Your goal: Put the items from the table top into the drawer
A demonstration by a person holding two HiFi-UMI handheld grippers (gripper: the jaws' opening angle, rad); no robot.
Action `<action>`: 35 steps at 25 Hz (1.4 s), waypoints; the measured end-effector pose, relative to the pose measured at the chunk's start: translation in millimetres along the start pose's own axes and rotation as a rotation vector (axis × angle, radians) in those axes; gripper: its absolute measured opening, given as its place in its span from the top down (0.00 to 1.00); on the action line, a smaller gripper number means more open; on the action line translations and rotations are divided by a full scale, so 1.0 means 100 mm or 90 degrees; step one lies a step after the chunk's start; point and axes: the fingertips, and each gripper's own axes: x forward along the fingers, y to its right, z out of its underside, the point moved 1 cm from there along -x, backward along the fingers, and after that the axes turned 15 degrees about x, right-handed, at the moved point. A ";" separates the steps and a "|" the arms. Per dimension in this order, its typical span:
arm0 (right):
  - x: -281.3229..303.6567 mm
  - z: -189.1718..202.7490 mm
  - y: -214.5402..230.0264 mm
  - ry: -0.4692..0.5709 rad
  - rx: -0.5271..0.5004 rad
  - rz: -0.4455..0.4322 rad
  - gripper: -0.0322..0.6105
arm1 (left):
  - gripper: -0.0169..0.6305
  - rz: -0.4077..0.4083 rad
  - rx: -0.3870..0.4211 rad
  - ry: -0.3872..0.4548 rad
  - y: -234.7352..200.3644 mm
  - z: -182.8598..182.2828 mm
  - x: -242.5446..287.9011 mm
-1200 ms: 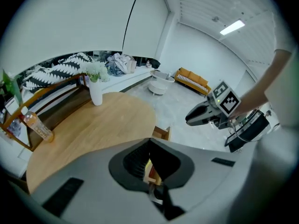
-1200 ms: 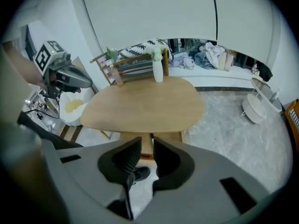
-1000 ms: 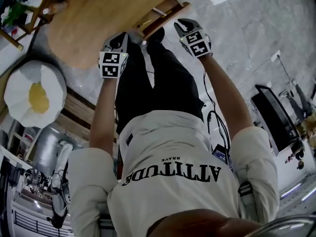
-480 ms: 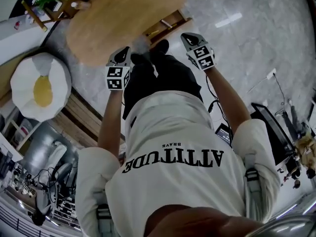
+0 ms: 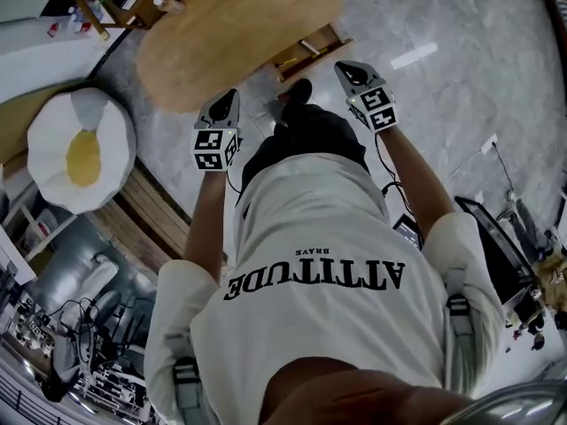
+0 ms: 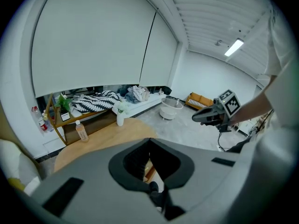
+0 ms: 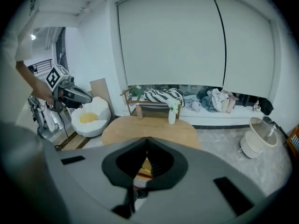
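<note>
The oval wooden table (image 5: 235, 34) lies ahead of me, with its drawer (image 5: 312, 50) pulled open on the near side. At the table's far end stand a small bottle (image 6: 81, 131) and a white vase (image 6: 120, 118) holding flowers; the right gripper view shows the bottle (image 7: 138, 111) and the vase (image 7: 172, 116) too. My left gripper (image 5: 228, 97) is raised short of the table's near edge, shut and empty. My right gripper (image 5: 348, 67) hovers right of the drawer, its jaws also shut with nothing between them. Each gripper shows in the other's view: the right gripper (image 6: 205, 117) and the left gripper (image 7: 84, 98).
An egg-shaped cushion (image 5: 80, 158) sits on the floor left of the table. Behind the table a low shelf (image 7: 154, 107) carries a plant and striped cloth. A white basket (image 7: 256, 143) stands on the marble floor at the right. Cables and equipment lie behind me.
Both grippers have lifted up and drawn back from the open drawer. The head view has risen, so the table and drawer look smaller and farther off.
</note>
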 end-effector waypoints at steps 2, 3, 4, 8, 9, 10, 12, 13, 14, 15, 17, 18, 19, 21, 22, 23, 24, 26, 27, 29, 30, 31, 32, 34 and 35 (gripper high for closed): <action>-0.15 0.03 -0.09 0.007 0.002 0.008 0.92 | 0.94 -0.004 0.003 0.009 0.06 0.00 -0.15; -0.21 0.05 -0.15 0.011 0.003 0.011 0.92 | 0.94 -0.006 0.004 0.013 0.09 0.01 -0.22; -0.28 0.07 -0.21 0.016 0.005 0.014 0.92 | 0.94 -0.009 0.005 0.017 0.11 0.02 -0.30; -0.57 0.11 -0.34 0.039 0.006 0.020 0.92 | 0.94 -0.027 0.008 0.046 0.25 -0.03 -0.55; -0.64 0.12 -0.38 0.046 0.005 0.023 0.92 | 0.94 -0.030 0.010 0.053 0.29 -0.04 -0.62; -0.71 0.12 -0.43 0.052 0.006 0.025 0.92 | 0.94 -0.032 0.012 0.058 0.32 -0.05 -0.68; -0.83 0.10 -0.52 0.067 0.005 0.032 0.92 | 0.94 -0.033 0.019 0.069 0.38 -0.05 -0.80; -0.90 0.09 -0.55 0.075 0.004 0.036 0.92 | 0.94 -0.032 0.022 0.075 0.41 -0.06 -0.86; -0.97 0.08 -0.59 0.083 0.004 0.040 0.92 | 0.94 -0.031 0.024 0.081 0.45 -0.06 -0.91; -1.05 0.09 -0.64 0.090 0.005 0.044 0.92 | 0.94 -0.029 0.025 0.087 0.50 -0.06 -0.97; -1.22 0.12 -0.73 0.105 0.010 0.050 0.92 | 0.94 -0.024 0.028 0.097 0.60 -0.04 -1.09; -1.30 0.14 -0.77 0.112 0.012 0.054 0.92 | 0.94 -0.022 0.031 0.101 0.65 -0.04 -1.14; -1.39 0.16 -0.81 0.117 0.013 0.058 0.92 | 0.94 -0.020 0.033 0.105 0.69 -0.03 -1.19; -1.54 0.23 -0.89 0.123 0.012 0.065 0.92 | 0.94 -0.017 0.035 0.111 0.77 -0.03 -1.30; -1.62 0.26 -0.92 0.125 0.010 0.068 0.92 | 0.94 -0.016 0.035 0.114 0.81 -0.03 -1.35; -1.69 0.29 -0.95 0.126 0.008 0.071 0.92 | 0.94 -0.016 0.036 0.118 0.85 -0.04 -1.40; -1.76 0.32 -0.96 0.129 0.006 0.074 0.92 | 0.94 -0.016 0.038 0.122 0.89 -0.05 -1.44; -1.89 0.36 -0.97 0.135 0.006 0.080 0.92 | 0.94 -0.019 0.044 0.128 0.97 -0.08 -1.51; -1.95 0.36 -0.96 0.139 0.008 0.082 0.92 | 0.94 -0.020 0.047 0.130 1.00 -0.09 -1.54; -2.06 0.36 -0.93 0.150 0.013 0.086 0.92 | 0.94 -0.025 0.053 0.134 1.05 -0.13 -1.57; -2.11 0.36 -0.90 0.156 0.017 0.088 0.92 | 0.94 -0.028 0.055 0.136 1.08 -0.14 -1.59; -2.16 0.36 -0.88 0.163 0.020 0.089 0.92 | 0.94 -0.031 0.057 0.139 1.11 -0.16 -1.60; -2.21 0.36 -0.85 0.169 0.022 0.090 0.92 | 0.94 -0.034 0.058 0.140 1.15 -0.17 -1.61; -2.30 0.34 -0.79 0.180 0.026 0.089 0.92 | 0.94 -0.040 0.062 0.142 1.21 -0.20 -1.62; -2.34 0.34 -0.75 0.184 0.028 0.089 0.92 | 0.94 -0.041 0.064 0.142 1.24 -0.22 -1.62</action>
